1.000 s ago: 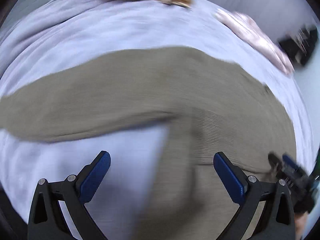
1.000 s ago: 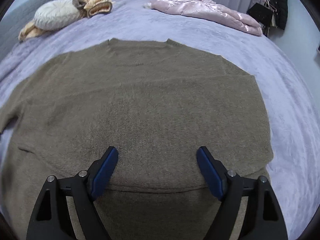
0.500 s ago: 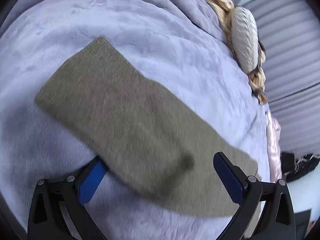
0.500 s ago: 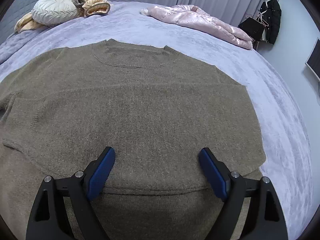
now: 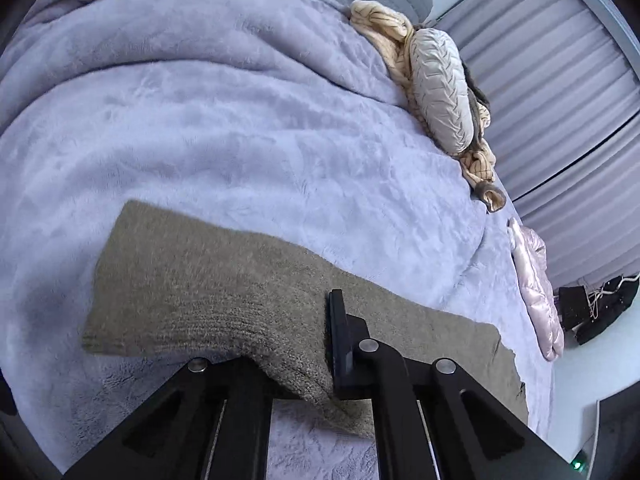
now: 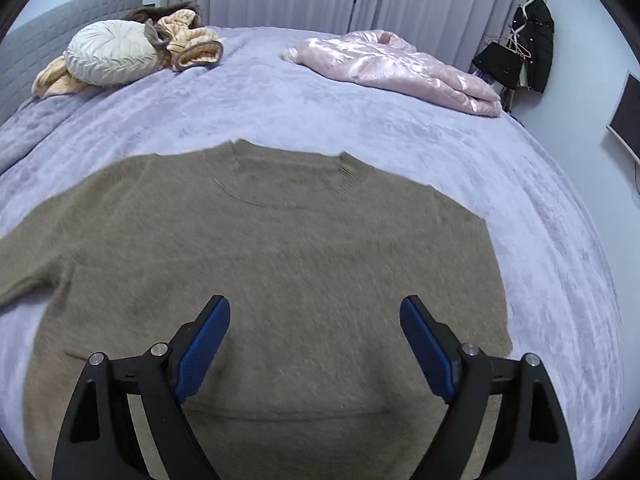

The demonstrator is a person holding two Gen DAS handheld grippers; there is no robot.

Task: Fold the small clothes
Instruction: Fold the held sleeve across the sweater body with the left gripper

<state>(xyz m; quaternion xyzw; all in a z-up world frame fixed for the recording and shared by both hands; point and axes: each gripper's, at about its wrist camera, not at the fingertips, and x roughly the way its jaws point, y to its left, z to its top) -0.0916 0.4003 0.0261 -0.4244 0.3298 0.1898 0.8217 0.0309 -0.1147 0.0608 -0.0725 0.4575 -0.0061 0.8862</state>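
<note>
Spread flat across a lilac bed (image 6: 520, 216) is a brown sweater (image 6: 280, 260), with its left sleeve (image 5: 200, 288) pinched between the closed fingers of the left gripper (image 5: 316, 360). The sleeve fold appears to be in hand, so that sleeve should next be carried across the body and laid flat, while the right gripper (image 6: 316, 344) is held wide open and empty over the lower body.

The sweater (image 6: 280, 264) is matt, fuzzy knit with a ribbed cuff (image 5: 132, 332). The blanket (image 6: 400, 128) is plush fleece. The pink jacket (image 6: 400, 66) looks glossy satin; the round cushion (image 6: 108, 54) is pleated cloth.
</note>
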